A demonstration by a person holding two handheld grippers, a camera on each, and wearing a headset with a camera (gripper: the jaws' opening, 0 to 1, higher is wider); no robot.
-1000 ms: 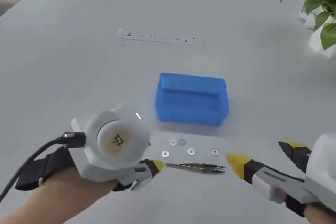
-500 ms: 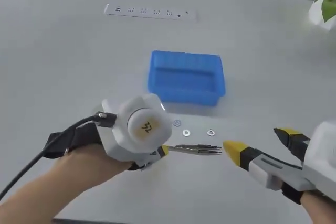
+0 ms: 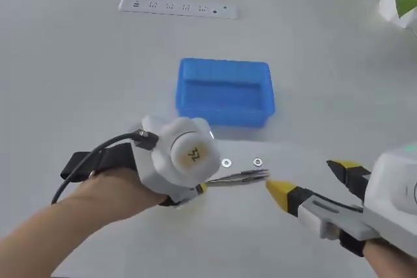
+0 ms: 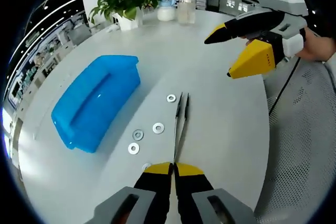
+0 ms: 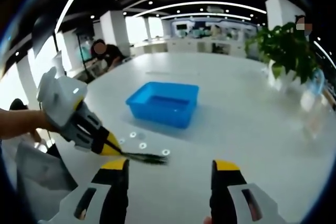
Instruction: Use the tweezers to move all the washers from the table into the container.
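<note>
Steel tweezers (image 4: 179,124), thin and springy, lie flat on the white table (image 3: 78,83). The left gripper (image 4: 173,170) pinches their rear end, jaws pressed together on it. The tips point toward the right gripper (image 3: 301,175), which hangs just beyond them, jaws spread, holding nothing.

Washers (image 4: 158,127): four countable in the left gripper view. Small flat metal rings, loose on the tabletop between the tweezers and the blue container (image 3: 225,114), one right beside the tips. No washer made out inside the container.

Handling, my guess: the tweezers are light and slick, and inclined to swivel if gripped at the very tail. A hold across both legs about mid-length would let the jaws squeeze the tips shut. The washers weigh next to nothing, lie flush and will likely skid on the smooth top. Best nipped across the ring, one tip through the hole.

Writing: yellow zigzag emblem (image 3: 193,155) on top of the left gripper, no letters legible. Power strip (image 3: 177,8) on the far side carries marks too small to read.
</note>
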